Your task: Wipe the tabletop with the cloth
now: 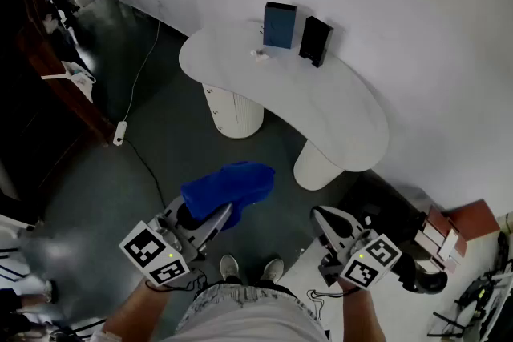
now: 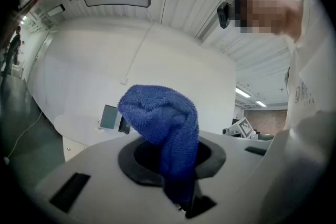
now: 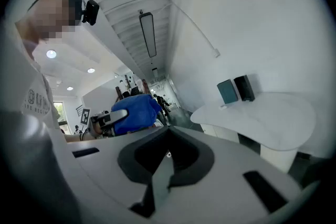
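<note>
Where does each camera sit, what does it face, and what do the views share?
Head view: on the head, facing steeply down at floor and white table; forearms, shoes, left gripper, right gripper show.
Left gripper view: rides that gripper, looking along jaws shut on the blue cloth towards the table; shirt at right.
Right gripper view: rides that gripper, along shut, empty jaws; shirt at left.
Shared: table and cloth, in all three.

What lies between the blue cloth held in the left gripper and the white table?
Only bare dark floor separates the cloth from the table, as the head view shows.
</note>
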### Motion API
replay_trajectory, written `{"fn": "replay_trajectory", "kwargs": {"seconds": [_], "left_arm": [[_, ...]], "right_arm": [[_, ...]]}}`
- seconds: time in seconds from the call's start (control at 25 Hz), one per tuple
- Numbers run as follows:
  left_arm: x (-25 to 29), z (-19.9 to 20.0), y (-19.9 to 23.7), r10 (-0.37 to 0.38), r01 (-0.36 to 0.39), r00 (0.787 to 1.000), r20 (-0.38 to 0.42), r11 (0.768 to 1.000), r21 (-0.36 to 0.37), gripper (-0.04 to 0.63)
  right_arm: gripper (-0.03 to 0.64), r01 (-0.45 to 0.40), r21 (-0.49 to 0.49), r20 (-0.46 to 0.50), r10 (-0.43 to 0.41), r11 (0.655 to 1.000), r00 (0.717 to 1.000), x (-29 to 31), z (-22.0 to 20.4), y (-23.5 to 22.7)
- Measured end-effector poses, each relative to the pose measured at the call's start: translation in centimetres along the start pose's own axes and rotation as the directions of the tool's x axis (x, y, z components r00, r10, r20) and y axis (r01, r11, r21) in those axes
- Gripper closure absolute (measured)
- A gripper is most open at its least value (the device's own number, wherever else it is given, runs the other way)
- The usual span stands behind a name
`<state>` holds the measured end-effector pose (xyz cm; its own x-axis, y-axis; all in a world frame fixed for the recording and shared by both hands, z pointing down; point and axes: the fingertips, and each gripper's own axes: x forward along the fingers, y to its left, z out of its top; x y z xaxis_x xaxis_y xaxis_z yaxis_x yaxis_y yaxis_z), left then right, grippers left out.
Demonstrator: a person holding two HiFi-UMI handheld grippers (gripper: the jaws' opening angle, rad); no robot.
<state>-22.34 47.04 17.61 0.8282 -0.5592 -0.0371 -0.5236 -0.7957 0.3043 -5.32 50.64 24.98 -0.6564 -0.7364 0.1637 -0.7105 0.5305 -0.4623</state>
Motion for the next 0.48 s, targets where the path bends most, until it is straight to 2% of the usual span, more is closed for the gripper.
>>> {"fn": "replay_trajectory", "kwargs": {"seconds": [0.48], "left_arm": [[0.34, -0.31, -0.35, 0.001, -0.001, 1.0, -0.007, 1.0, -0.001, 0.499]], "right_arm": [[0.611, -0.009, 0.002, -0.013, 0.009, 1.0, 1.0, 0.05, -0.37, -0.4]]}}
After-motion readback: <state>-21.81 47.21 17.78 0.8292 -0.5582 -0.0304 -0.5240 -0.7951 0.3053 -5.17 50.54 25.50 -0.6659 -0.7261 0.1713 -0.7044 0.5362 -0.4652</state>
